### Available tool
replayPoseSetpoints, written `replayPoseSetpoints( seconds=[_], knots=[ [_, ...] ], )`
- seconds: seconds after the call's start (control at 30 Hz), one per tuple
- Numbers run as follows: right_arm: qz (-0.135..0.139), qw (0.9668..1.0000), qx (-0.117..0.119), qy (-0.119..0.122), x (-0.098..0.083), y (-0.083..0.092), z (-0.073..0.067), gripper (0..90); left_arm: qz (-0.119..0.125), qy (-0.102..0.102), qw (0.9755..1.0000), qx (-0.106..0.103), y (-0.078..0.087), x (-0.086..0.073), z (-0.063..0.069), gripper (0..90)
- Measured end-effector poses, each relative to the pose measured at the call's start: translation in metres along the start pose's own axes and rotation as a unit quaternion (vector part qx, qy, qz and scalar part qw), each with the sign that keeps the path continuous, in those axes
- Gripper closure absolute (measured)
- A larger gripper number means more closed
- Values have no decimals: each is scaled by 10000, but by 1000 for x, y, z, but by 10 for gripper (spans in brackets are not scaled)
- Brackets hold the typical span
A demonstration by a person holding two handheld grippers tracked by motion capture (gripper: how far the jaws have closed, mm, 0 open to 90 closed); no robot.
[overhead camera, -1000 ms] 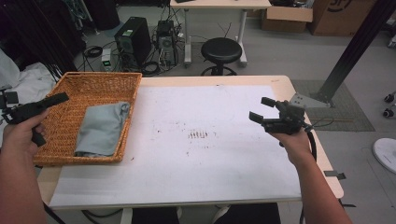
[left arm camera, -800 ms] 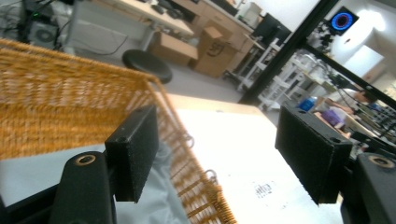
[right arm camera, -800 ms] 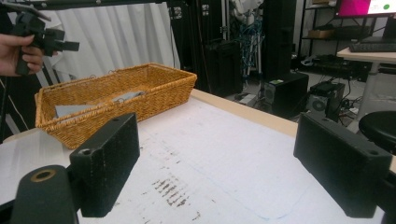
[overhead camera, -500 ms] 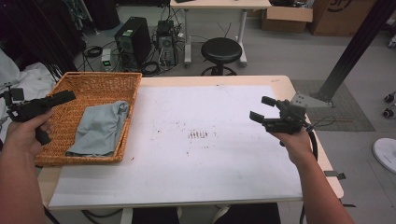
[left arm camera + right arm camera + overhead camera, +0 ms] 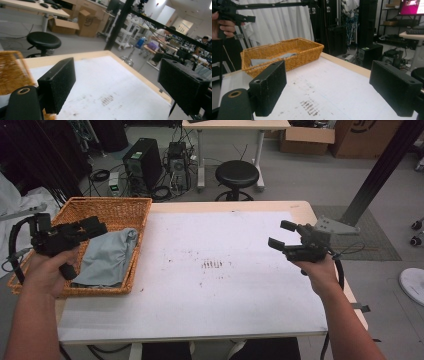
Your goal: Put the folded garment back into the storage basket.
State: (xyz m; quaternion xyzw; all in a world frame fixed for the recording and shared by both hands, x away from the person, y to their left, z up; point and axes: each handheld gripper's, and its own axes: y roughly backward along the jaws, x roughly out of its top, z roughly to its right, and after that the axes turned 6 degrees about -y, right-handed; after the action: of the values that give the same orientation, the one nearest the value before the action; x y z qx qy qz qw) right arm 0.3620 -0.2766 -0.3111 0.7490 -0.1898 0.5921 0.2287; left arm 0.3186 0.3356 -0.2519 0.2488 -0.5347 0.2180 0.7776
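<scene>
Left gripper (image 5: 97, 226) in my hand, jaws just been opening, now wide, nothing between. Grey cloth (image 5: 107, 257) lies in basket (image 5: 127, 204) at nine o'clock of table (image 5: 215, 320). Right gripper (image 5: 281, 234) wide, idle at three. Best clear basket rim before swinging away.

A grey floor (image 5: 300, 175) is spreading behind the wooden table (image 5: 235, 206), with a black round stool (image 5: 239, 172) standing by a white desk (image 5: 235, 125). Computer towers (image 5: 142, 167) and tangled cables are sitting at left, cardboard boxes (image 5: 307, 140) are resting at the far right, and white curtains (image 5: 284, 22) are hanging beyond
</scene>
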Motion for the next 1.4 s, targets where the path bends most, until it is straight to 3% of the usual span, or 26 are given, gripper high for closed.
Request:
replayPoseSetpoints(
  seconds=[0.27, 0.43, 0.7, 0.9, 1.0, 1.23, 1.4],
  knots=[
    [-8, 9998, 119, 128, 7, 3, -7, 133, -169, -472, 9986, -187, -49, -3, 48, 155],
    [-52, 9998, 107, 135, 5, 1, -8, 132, -209, -666, 9968, -394, -85, -14, 63, 156],
    [-131, 9999, 10, 66, -7, -6, -11, 127, -340, -951, 9942, -359, -133, -45, 68, 156],
    [-201, 9998, -49, 38, -13, -11, -14, 127, -346, -976, 9941, -322, -144, -50, 75, 156],
    [-229, 9997, -27, 29, -13, -15, -16, 126, -405, -1053, 9929, -384, -145, -51, 79, 156],
    [-200, 9998, 10, 82, -10, -19, -15, 128, -323, -930, 9948, -269, -152, -55, 81, 156],
    [-287, 9996, -11, 64, -12, -22, -10, 130, -415, -1011, 9935, -311, -159, -60, 83, 157]
  ],
)
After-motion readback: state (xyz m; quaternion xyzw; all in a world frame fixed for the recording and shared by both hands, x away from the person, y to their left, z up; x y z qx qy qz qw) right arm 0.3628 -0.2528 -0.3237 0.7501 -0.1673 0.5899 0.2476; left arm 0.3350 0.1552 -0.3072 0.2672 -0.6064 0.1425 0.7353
